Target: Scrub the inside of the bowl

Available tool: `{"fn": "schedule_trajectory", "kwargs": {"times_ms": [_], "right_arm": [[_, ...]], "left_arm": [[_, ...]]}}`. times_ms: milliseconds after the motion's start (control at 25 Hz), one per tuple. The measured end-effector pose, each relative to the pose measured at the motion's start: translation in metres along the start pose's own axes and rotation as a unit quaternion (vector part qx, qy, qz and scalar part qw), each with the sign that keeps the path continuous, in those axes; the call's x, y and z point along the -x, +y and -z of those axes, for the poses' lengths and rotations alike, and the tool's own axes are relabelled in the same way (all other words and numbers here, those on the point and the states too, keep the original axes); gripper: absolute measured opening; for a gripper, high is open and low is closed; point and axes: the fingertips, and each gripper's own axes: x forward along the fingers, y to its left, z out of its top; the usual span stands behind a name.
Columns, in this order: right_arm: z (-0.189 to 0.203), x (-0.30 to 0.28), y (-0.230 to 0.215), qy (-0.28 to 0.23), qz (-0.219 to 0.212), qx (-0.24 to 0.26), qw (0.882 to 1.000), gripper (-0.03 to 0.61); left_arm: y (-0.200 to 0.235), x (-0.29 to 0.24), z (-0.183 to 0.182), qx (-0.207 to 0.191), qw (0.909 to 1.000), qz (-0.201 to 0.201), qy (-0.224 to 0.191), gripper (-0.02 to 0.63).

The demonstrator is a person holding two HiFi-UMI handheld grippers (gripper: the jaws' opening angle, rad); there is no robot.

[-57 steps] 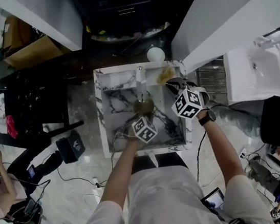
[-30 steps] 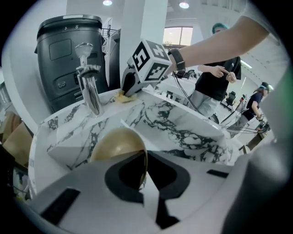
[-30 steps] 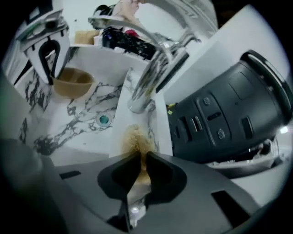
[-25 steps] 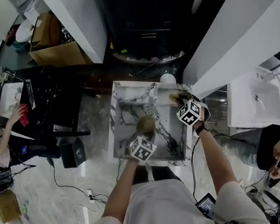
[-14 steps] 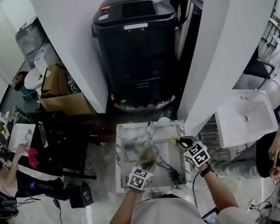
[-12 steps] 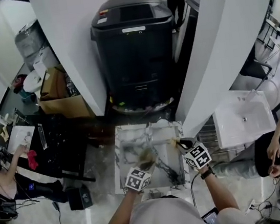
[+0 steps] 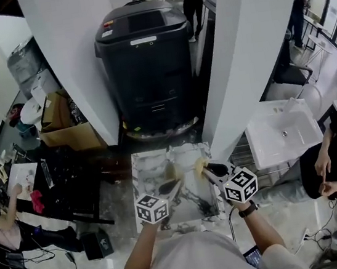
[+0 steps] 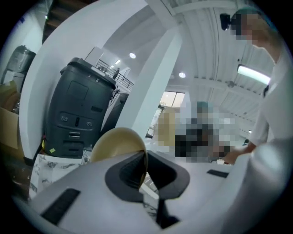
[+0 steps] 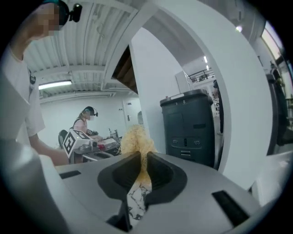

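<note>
A tan bowl [image 8: 115, 142] stands on edge in the left gripper view, its rim pinched between the jaws of my left gripper [image 8: 143, 168], which is shut on it. In the head view that bowl [image 7: 174, 174] hangs above the marble table [image 7: 145, 165], ahead of the left gripper [image 7: 168, 186]. My right gripper [image 9: 143, 170] is shut on a yellow fibrous scrubber [image 9: 135, 140], which sticks up past its jaws. In the head view the scrubber [image 7: 200, 167] is just right of the bowl, held by the right gripper [image 7: 206, 172]. Both grippers point roughly level, lifted off the table.
A large black bin [image 7: 145, 65] stands behind the table between two white pillars [image 7: 74, 63]. A white sink [image 7: 283, 133] is to the right. A dark desk [image 7: 62, 177] with a cardboard box [image 7: 64, 123] is to the left. People sit at both sides.
Both grippers have risen from the table and tipped from pointing down toward level, carrying the bowl and the scrubber up. The head view has swung up toward the bin and pillars.
</note>
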Motion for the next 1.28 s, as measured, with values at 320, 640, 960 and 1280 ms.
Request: {"fn": "schedule_trajectory", "kwargs": {"times_ms": [320, 640, 960, 1280], "right_arm": [[-0.072, 0.003, 0.049, 0.025, -0.093, 0.181, 0.979, 0.052], [-0.074, -0.022, 0.061, 0.148, -0.113, 0.299, 0.936, 0.048], [-0.059, -0.058, 0.011, 0.199, -0.154, 0.241, 0.937, 0.046], [-0.033, -0.076, -0.008, 0.132, -0.232, 0.085, 0.960, 0.046]], "left_arm": [[-0.028, 0.001, -0.063, 0.056, 0.9902, 0.102, -0.077, 0.021], [-0.052, 0.002, -0.075, 0.018, 0.9832, 0.167, -0.073, 0.020], [-0.064, 0.016, -0.069, 0.027, 0.9711, 0.224, -0.078, 0.020], [-0.065, 0.029, -0.096, 0.085, 0.9555, 0.249, -0.133, 0.020]]}}
